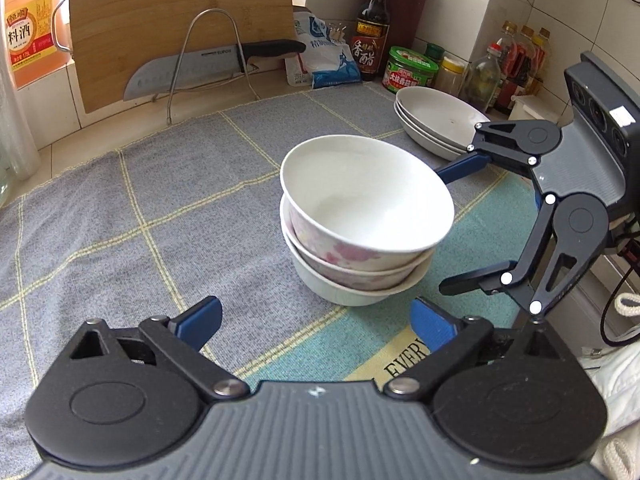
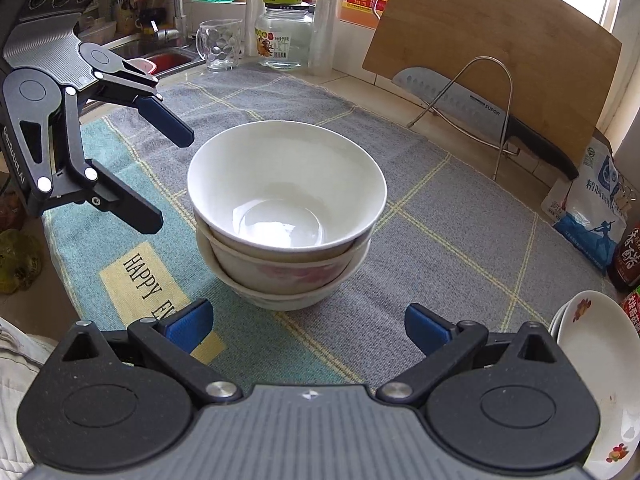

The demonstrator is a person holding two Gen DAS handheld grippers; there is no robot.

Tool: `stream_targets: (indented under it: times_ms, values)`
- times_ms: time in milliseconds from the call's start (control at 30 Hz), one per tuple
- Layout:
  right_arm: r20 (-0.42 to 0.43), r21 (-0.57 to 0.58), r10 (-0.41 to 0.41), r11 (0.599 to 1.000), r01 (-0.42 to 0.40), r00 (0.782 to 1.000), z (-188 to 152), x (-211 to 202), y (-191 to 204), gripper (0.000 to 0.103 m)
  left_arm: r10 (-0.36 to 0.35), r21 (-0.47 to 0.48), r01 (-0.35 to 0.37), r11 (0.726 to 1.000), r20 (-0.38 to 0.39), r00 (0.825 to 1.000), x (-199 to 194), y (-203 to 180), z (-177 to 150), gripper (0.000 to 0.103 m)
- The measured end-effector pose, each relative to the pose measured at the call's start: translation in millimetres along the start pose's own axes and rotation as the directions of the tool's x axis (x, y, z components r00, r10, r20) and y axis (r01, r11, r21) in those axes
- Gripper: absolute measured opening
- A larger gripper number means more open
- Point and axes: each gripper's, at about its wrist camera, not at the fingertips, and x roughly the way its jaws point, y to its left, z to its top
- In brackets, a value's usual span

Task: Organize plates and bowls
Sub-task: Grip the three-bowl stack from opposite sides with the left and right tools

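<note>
- We read the left gripper [image 1: 316,320] as released: its blue pads are spread wide with nothing between them, and the right wrist view shows the same spread from the side.
- The right gripper [image 2: 306,326] is likewise released and empty; in the left wrist view its far finger reaches behind the top bowl's rim and its near finger hangs just beside the stack. We cannot tell whether either touches.
- The bowl stack [image 2: 286,216], three nested white bowls with pink floral print on the lower ones, sits ahead of and between both sets of fingers, on the checked mat [image 1: 120,220].
- The top bowl [image 1: 366,196] sits tilted in the stack, not fully level.
- The stacked plates [image 1: 436,120] lie beyond the left fingers, to the right, well apart from the bowls; a plate rim also shows just right of the right fingers.
- Judgement: bowl stacking looks essentially done, plates already piled.
- Judgement: the next move calls for either levelling the tilted top bowl by its rim, or closing both grippers on the stack's opposite sides to shift it.
- Risk, as we judge it: a one-sided push could tip the glazed top bowl.
</note>
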Motion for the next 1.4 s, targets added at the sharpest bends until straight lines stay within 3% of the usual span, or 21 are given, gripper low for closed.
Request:
stream_targets:
  times_ms: [100, 300, 533, 867, 1000, 1167, 1400]
  values:
    - [-0.013, 0.006, 0.005, 1.0, -0.005, 1.0, 1.4, 4.0, -2.2, 0.103, -0.029, 0.026, 0.03, 0.999, -0.008, 1.0, 12.6, 0.9, -2.9, 0.099]
    - [-0.065, 0.003, 0.018, 1.0, -0.018, 0.998, 5.3, 17.4, -5.8, 0.103, -0.024, 0.181, 0.024, 0.983, 0.0, 1.0, 30.4, -6.4, 0.1, 0.099]
    - [-0.09, -0.09, 0.011, 0.996, -0.019, 0.996, 9.7, 24.5, 0.7, 0.103, -0.057, 0.284, 0.055, 0.957, -0.001, 0.998, 39.7, -2.8, 6.4, 0.099]
    - [-0.076, -0.185, 0.076, 0.979, -0.089, 0.994, 22.9, 34.6, -3.7, 0.103, -0.128, 0.362, 0.133, 0.922, -0.038, 0.991, 46.4, -0.1, 16.0, 0.091]
    - [-0.087, -0.22, 0.114, 0.967, -0.131, 0.99, 26.6, 38.0, -4.7, 0.097, -0.157, 0.395, 0.169, 0.903, -0.063, 0.986, 47.0, -0.6, 20.3, 0.085]
    - [-0.109, -0.231, 0.17, 0.954, -0.191, 0.979, 29.9, 41.1, -8.6, 0.091, -0.185, 0.431, 0.21, 0.877, -0.099, 0.978, 45.9, -1.9, 25.3, 0.076]
    - [-0.135, -0.211, 0.231, 0.944, -0.255, 0.964, 32.2, 48.5, -15.5, 0.089, -0.225, 0.434, 0.271, 0.859, -0.154, 0.962, 49.6, 3.8, 35.9, 0.076]
